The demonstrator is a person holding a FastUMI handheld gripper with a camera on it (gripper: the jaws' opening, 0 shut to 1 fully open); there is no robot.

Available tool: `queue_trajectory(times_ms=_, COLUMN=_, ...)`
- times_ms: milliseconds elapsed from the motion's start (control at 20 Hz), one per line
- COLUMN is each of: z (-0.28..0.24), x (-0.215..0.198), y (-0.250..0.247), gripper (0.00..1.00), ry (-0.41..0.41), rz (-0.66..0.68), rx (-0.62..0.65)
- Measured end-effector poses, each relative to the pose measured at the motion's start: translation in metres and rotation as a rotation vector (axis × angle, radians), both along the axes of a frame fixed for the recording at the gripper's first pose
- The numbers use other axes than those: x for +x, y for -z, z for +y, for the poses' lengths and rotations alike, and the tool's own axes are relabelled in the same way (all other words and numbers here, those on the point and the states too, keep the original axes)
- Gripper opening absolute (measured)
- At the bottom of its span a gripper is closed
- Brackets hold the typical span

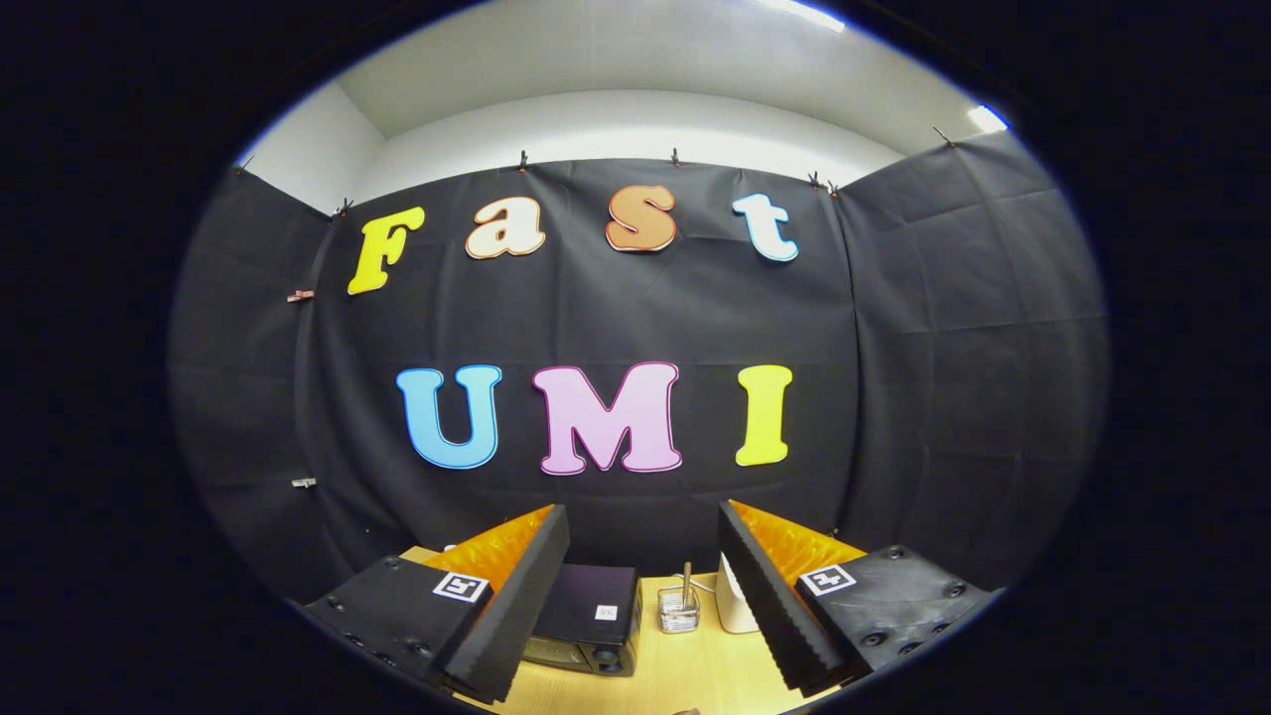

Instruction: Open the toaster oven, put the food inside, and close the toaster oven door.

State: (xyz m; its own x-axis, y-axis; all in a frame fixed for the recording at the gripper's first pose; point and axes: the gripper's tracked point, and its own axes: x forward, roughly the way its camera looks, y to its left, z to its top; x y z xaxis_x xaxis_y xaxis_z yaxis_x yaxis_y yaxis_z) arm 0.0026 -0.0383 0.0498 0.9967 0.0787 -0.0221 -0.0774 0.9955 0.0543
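Wooden table (695,665) in a black-draped booth, toaster oven (586,621) beyond spread-apart, empty gripper (643,596).
Likely rigid, hinged door; handle unseen.

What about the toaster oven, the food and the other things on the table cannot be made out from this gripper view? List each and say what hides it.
- Toaster oven: its door front is partly hidden behind one of the fingers, so open or shut is unclear.
- Food: too small or hidden to pick out.
- Wire holder: contents too small to identify.
- White object: mostly hidden by the other finger.
- Gripper: fingers apart, holding nothing.
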Motion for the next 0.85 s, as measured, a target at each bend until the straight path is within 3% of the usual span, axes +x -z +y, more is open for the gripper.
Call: queue_trajectory(times_ms=850, z=-0.011, x=0.001, y=0.010, gripper=0.98, ry=-0.007, rz=0.041, rx=0.030)
